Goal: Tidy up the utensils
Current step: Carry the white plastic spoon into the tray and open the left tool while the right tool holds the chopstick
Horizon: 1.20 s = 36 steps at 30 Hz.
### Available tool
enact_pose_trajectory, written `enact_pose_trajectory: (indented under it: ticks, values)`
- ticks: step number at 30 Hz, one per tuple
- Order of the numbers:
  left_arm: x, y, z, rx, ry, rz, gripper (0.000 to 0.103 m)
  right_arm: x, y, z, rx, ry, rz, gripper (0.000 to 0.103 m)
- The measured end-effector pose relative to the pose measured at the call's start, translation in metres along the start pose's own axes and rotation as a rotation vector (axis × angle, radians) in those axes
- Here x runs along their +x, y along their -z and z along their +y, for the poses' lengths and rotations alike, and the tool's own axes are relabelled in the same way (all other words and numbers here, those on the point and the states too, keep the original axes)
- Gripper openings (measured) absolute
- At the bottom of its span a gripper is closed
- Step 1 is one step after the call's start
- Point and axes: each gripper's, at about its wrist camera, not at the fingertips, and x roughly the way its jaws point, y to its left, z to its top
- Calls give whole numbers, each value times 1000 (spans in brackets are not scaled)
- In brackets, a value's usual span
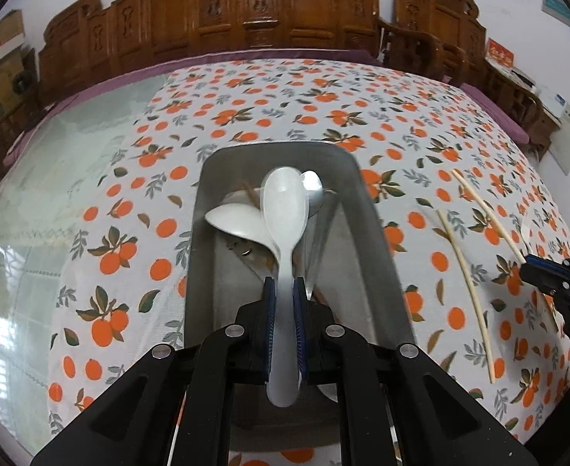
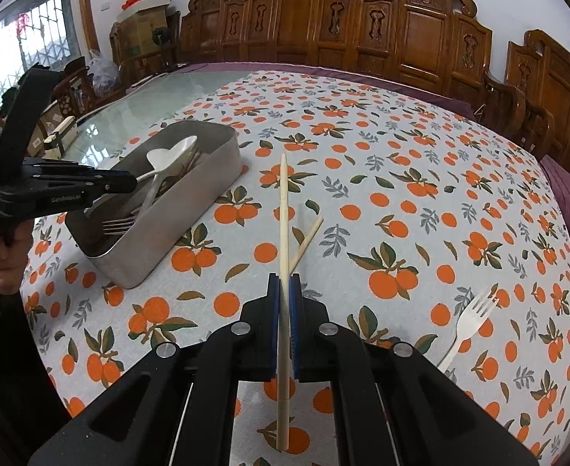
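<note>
My left gripper [image 1: 284,285] is shut on the handle of a white plastic spoon [image 1: 285,202] and holds it above a metal tray [image 1: 378,240] that contains more spoons and a fork. The tray also shows in the right wrist view [image 2: 207,194], with the left gripper [image 2: 127,183] over it. My right gripper [image 2: 284,281] is shut on a pale wooden chopstick [image 2: 283,209], lifted over the tablecloth. A second chopstick [image 2: 307,241] lies on the cloth just beyond it. In the left wrist view the right gripper [image 1: 529,266] is at the right edge, by two chopsticks [image 1: 463,272].
A white plastic fork [image 2: 469,322] lies on the orange-print tablecloth [image 2: 401,178] to the right of my right gripper. Bare glass tabletop [image 1: 52,178] lies left of the cloth. Carved wooden chairs [image 2: 362,27] line the far side.
</note>
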Motion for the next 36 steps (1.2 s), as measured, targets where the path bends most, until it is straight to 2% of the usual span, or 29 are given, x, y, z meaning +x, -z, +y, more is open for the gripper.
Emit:
enact_pose_trajectory:
  ticks: [14,15,17,26,30,31,32,33,36]
  values:
    - [-4,-4,8,-9,-2,-17,10,1,-2,1,30,-30,4,6]
    - [-5,-5,9,-10,-8,-18,11,2,-2,4,33,-36,8,6]
    - [-7,-7,13,-20,-6,-26,22,3,-3,9,29,-39,10,6]
    - [-29,-14,28,-36,-7,-86,37,6,-18,42,33,-99,2,6]
    - [-39,-16,38,-40,-18,-110,38,7,-33,55,64,-151,-12,6]
    - [-41,-16,41,-44,-20,-115,43,8,-36,58,71,-161,-16,6]
    - [-42,-17,43,-46,-21,-119,54,10,-41,62,81,-175,-18,6]
    - [-45,-17,46,-50,-24,-130,59,12,-46,65,92,-190,-20,6]
    - [-51,-19,53,-62,-27,-150,66,19,-58,74,119,-219,-25,6]
